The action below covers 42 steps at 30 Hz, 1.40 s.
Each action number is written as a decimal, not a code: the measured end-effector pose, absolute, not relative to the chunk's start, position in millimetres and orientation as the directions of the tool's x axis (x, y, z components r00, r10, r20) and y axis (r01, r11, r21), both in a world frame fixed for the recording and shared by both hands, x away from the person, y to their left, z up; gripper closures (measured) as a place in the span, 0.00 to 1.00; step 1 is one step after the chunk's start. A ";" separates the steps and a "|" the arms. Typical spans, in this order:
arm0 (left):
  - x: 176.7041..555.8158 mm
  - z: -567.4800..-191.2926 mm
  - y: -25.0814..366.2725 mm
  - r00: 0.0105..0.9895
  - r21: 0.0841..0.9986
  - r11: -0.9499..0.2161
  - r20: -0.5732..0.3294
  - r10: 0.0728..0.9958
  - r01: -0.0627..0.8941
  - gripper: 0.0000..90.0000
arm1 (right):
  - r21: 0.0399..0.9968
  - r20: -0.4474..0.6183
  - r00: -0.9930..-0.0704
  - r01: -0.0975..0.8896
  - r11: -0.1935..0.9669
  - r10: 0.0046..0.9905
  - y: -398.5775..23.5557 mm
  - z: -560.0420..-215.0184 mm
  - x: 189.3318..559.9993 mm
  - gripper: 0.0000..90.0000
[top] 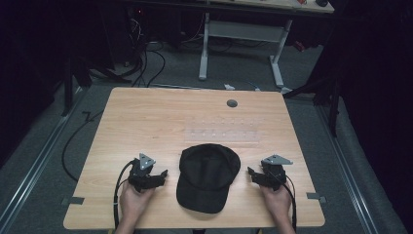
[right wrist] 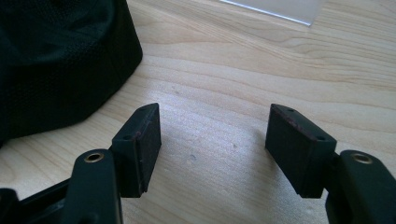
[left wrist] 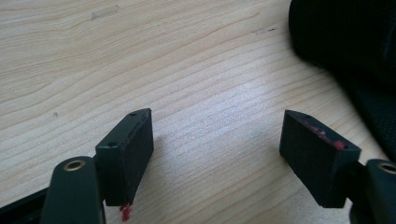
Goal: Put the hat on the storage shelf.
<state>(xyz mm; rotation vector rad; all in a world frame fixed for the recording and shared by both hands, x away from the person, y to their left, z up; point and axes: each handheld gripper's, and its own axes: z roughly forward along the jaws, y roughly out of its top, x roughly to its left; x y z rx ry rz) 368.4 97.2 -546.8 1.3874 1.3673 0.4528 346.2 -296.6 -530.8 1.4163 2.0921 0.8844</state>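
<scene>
both hand-held grippers rest low on the pale wooden worktop (top: 146,117), one on each side of a black fabric baseball cap (top: 207,176). left hand-held gripper (top: 163,174) sits in the lower left of the high view, held by the person's left hand (top: 134,200), its jaws spread apart and pointing toward the cap with nothing between them. in the left gripper view the black jaws stand wide over bare wood grain, and the cap (left wrist: 345,46) fills the upper right corner of the frame, near the right-hand jaw but apart from it. right hand-held gripper (top: 250,172) sits in the lower right of the high view, held by the right hand (top: 277,200), jaws spread wide and empty, aimed at the cap's edge. in the right gripper view the cap (right wrist: 56,60) takes the upper left of the frame, just beside the left-hand jaw, not touching it. cap lies in the lower middle of the high view, brim toward the bottom edge. a clear plastic sheet (top: 221,132) lies flat just above it.
</scene>
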 end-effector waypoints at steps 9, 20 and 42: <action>368.3 -546.8 97.2 0.264 0.850 0.247 -0.400 0.877 0.466 0.29 | 0.726 -0.019 -0.363 0.635 0.263 0.931 -296.6 -530.8 346.1 0.40; 368.2 -546.6 97.2 0.262 0.849 0.248 -0.401 0.878 0.466 0.29 | 0.726 -0.018 -0.364 0.635 0.262 0.931 -296.6 -530.8 346.3 0.40; 368.2 -546.7 97.2 0.257 0.849 0.253 -0.403 0.879 0.464 0.29 | 0.727 -0.015 -0.355 0.638 0.254 0.935 -295.7 -530.8 345.5 0.41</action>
